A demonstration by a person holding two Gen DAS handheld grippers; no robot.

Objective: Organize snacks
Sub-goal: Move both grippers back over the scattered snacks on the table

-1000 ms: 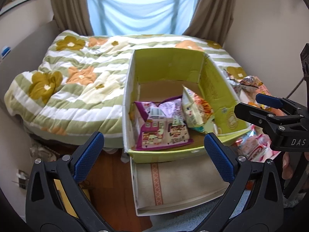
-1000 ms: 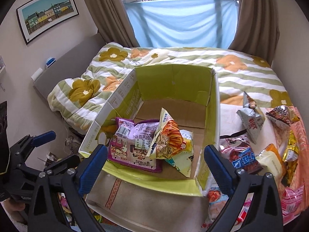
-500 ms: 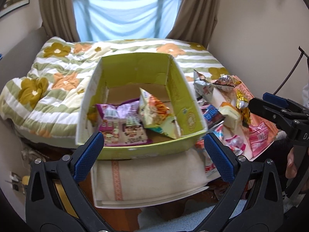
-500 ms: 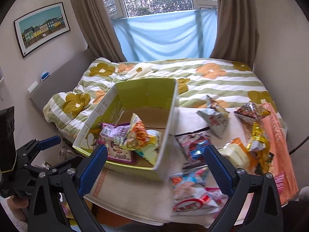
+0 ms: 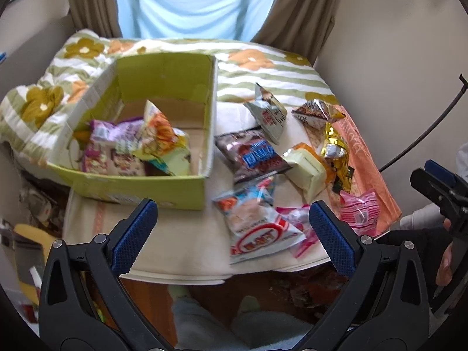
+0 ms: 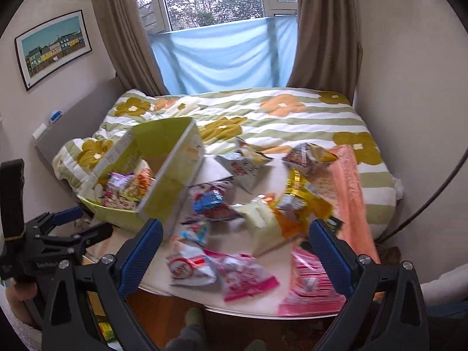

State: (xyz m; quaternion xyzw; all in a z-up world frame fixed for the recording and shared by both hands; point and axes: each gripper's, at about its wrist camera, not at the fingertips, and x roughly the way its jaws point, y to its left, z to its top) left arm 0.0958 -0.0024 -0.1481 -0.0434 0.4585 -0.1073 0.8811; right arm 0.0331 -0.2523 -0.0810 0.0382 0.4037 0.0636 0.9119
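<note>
L gripper (image 5: pixel 231 231) jaws wide apart, nothing btwn them; white/red snack bag (image 5: pixel 257 228) lies just ahead in the gap, on the table (image 5: pixel 181 248). R gripper (image 6: pixel 235 247) jaws also spread, empty, w/ loose snack packets (image 6: pixel 234 275) ahead btwn the pads. Green box (image 5: pixel 163 187) sits ahead-left of both, purple bag (image 5: pixel 114 152) + orange bag (image 5: pixel 158 134) inside. Striped floral quilt (image 6: pixel 263 120) beyond.

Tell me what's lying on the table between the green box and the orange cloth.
Loose snack packets: a dark bag, a pale yellow pack and a gold wrapper, clearest in the left wrist view.
</note>
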